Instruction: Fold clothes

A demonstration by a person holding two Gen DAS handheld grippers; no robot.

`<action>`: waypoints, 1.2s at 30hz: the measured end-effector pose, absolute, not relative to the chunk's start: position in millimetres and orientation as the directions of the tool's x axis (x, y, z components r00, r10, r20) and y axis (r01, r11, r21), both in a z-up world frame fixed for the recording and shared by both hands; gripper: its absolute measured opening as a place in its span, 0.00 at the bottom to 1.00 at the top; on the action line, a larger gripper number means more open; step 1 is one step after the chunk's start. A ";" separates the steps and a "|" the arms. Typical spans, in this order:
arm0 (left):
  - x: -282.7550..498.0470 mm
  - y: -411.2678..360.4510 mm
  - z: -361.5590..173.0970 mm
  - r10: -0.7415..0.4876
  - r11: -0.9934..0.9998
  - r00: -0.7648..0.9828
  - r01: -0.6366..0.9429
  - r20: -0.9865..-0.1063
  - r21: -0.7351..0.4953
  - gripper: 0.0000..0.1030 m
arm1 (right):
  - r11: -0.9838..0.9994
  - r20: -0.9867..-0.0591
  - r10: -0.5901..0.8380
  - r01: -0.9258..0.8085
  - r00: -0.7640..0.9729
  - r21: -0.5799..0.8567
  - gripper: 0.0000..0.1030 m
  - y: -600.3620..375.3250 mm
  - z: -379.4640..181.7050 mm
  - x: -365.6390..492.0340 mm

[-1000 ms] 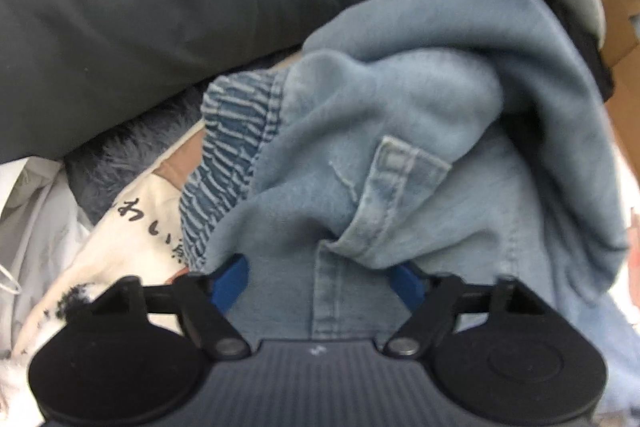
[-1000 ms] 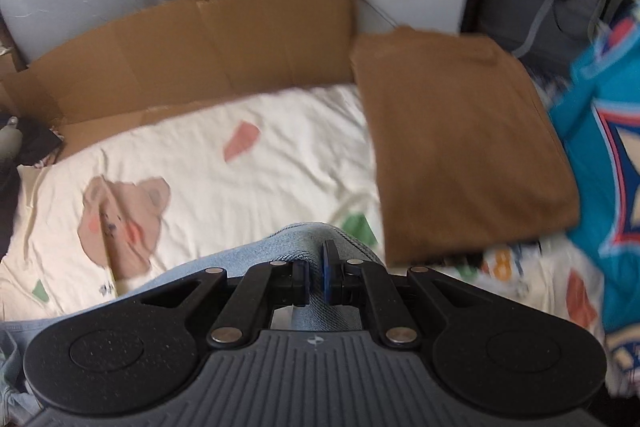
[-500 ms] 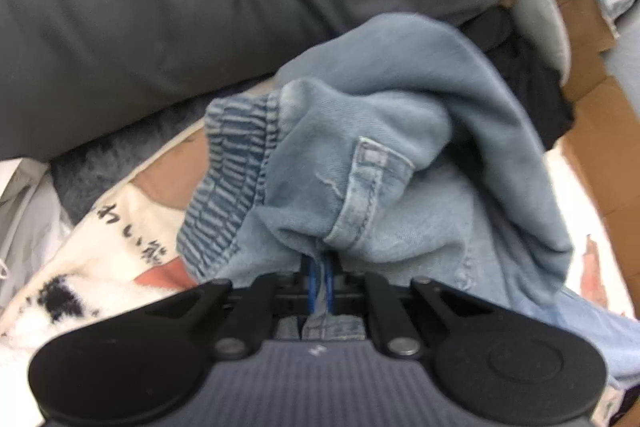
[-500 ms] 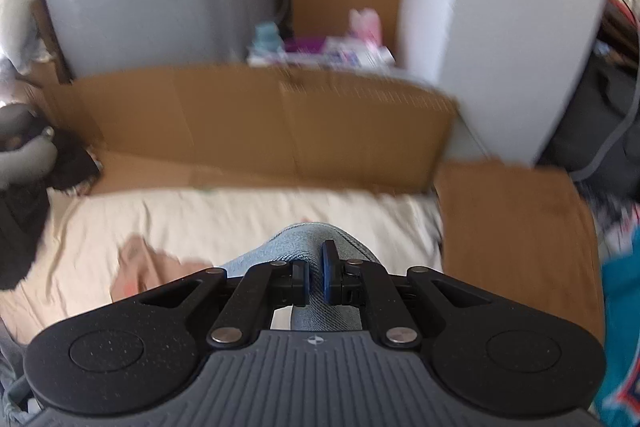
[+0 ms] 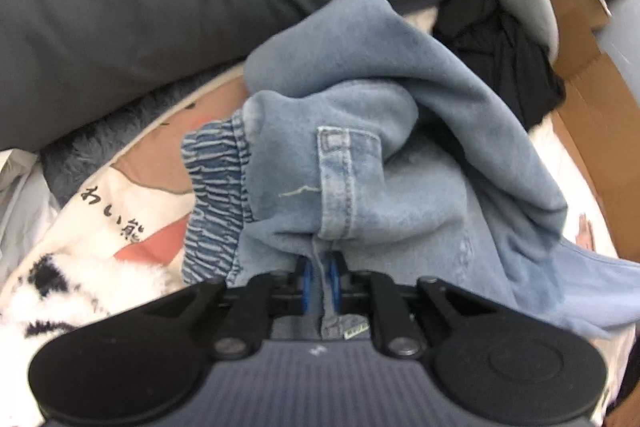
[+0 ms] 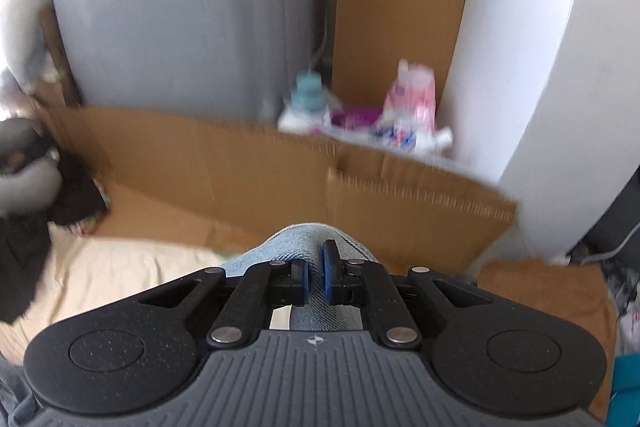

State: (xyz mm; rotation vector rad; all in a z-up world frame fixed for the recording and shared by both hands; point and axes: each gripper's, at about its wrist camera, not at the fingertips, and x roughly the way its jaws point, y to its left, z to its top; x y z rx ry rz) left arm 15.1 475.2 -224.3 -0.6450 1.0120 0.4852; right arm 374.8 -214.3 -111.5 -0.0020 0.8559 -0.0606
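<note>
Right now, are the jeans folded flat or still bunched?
Bunched: the jeans hang in loose rumpled folds, pinched by the left gripper and right gripper.

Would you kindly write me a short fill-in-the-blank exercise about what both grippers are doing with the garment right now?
1. The left gripper has its jaws ____ on the light blue denim trousers.
2. The trousers' waistband is gathered with ____.
3. The right gripper is shut on fabric coloured light ____.
4. Behind the right gripper stands a wall of brown ____.

Missing words: shut; elastic; blue; cardboard
</note>
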 end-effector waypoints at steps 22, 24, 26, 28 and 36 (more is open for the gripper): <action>119.1 536.6 -204.5 0.107 0.699 0.425 -0.675 -0.899 -0.236 0.75 | 0.995 -0.874 0.001 -0.084 0.486 -0.046 0.48 -193.1 -97.0 304.3; 131.2 539.0 -214.5 0.085 0.696 0.389 -0.682 -0.917 -0.224 0.77 | 0.997 -0.877 0.045 -0.080 0.479 0.008 0.49 -189.3 -90.2 297.1; 143.4 538.3 -226.8 0.064 0.717 0.344 -0.669 -0.937 -0.197 0.77 | 0.996 -0.876 0.081 -0.080 0.476 0.049 0.49 -186.5 -83.5 289.2; 152.4 535.4 -241.0 0.040 0.749 0.304 -0.640 -0.952 -0.173 0.66 | 0.994 -0.873 0.104 -0.088 0.477 0.071 0.49 -185.2 -76.9 280.1; 153.7 514.6 -239.1 0.058 0.770 0.272 -0.624 -0.960 -0.131 0.09 | 0.982 -0.858 0.189 -0.111 0.478 0.154 0.49 -185.6 -52.1 246.6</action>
